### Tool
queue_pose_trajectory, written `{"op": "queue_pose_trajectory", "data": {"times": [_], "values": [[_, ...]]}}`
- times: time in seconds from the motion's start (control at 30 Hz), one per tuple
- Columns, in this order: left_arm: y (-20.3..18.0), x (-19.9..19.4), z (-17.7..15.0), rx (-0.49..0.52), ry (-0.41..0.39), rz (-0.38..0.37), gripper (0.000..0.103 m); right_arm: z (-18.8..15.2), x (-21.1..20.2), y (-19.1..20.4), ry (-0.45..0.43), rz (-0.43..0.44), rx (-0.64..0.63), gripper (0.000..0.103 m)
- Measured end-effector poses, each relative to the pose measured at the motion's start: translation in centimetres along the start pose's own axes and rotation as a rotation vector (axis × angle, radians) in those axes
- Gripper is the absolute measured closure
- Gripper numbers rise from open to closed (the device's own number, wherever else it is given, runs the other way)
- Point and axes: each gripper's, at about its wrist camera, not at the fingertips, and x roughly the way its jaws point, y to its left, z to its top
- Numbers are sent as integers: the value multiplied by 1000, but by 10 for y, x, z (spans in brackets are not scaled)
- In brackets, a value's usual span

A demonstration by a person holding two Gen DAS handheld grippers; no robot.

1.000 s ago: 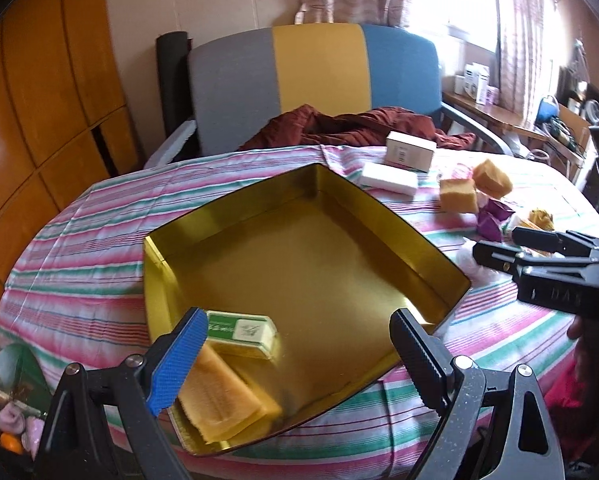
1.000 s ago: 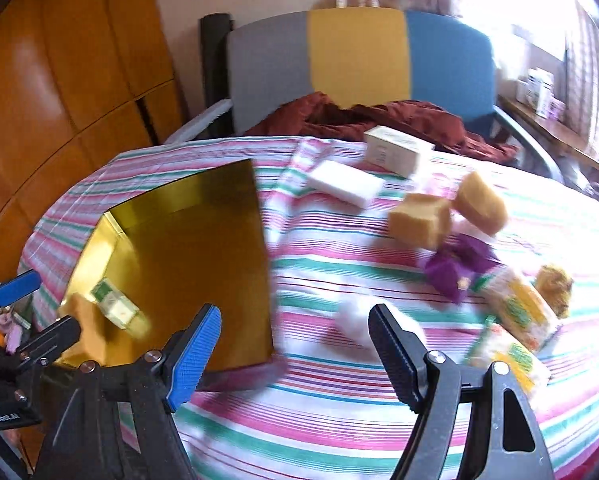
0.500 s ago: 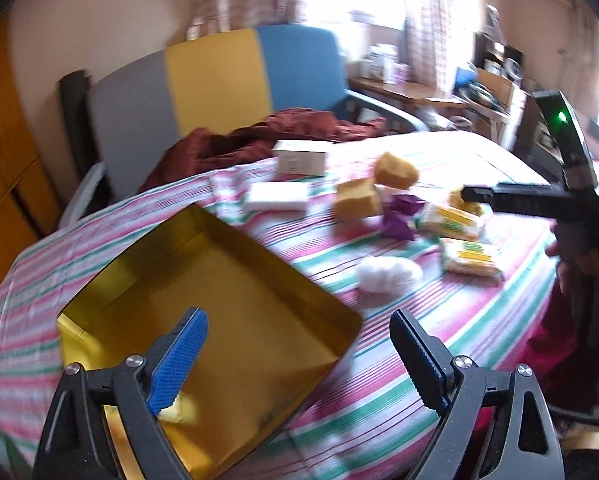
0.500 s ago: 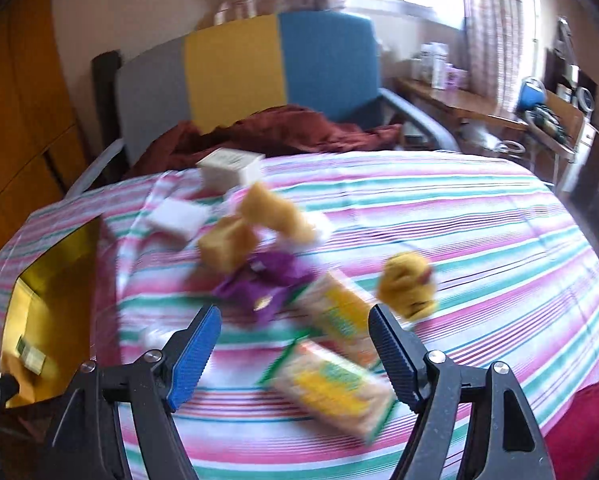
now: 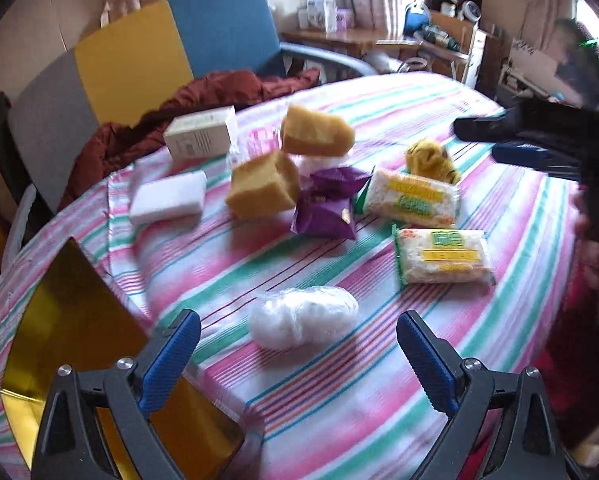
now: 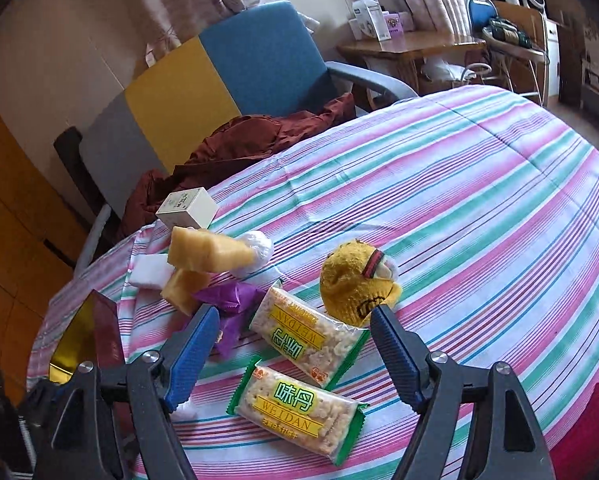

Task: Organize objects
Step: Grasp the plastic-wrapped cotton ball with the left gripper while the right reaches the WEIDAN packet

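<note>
Left wrist view: left tongs (image 5: 297, 354) opening over a white wad (image 5: 301, 316) near the bench's (image 5: 439, 92) front edge, nothing pinched; gold tin (image 5: 67, 320) at the left edge. Right tongs (image 6: 293, 344) opening above two cracker packs (image 6: 299, 412), gripping nothing.

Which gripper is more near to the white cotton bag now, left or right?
Left. The cotton bag lies just ahead of the left gripper, whose jaws are opening. The right gripper is farther, beyond the snack packs.
</note>
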Motion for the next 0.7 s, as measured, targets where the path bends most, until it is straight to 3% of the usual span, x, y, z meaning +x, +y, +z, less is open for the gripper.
{"op": "queue_pose_trajectory", "data": {"times": [0.2, 0.23, 0.27, 0.3, 0.5, 0.7], "values": [[1, 30, 7, -14, 64, 1, 7, 0, 1, -1, 4, 16, 11, 23], [0, 33, 7, -13, 68, -9, 12, 0, 2, -1, 8, 17, 7, 23], [-1, 37, 7, -11, 80, -21, 28, 0, 3, -1, 12, 18, 5, 23], [-1, 42, 7, -8, 98, -28, 36, 0, 3, 0, 16, 19, 2, 23], [-5, 41, 4, 3, 48, -23, 42, -3, 13, 6, 63, 14, -29, 23], [2, 16, -3, -64, -10, -86, 42, -12, 31, 21, 163, -8, -114, 23]]}}
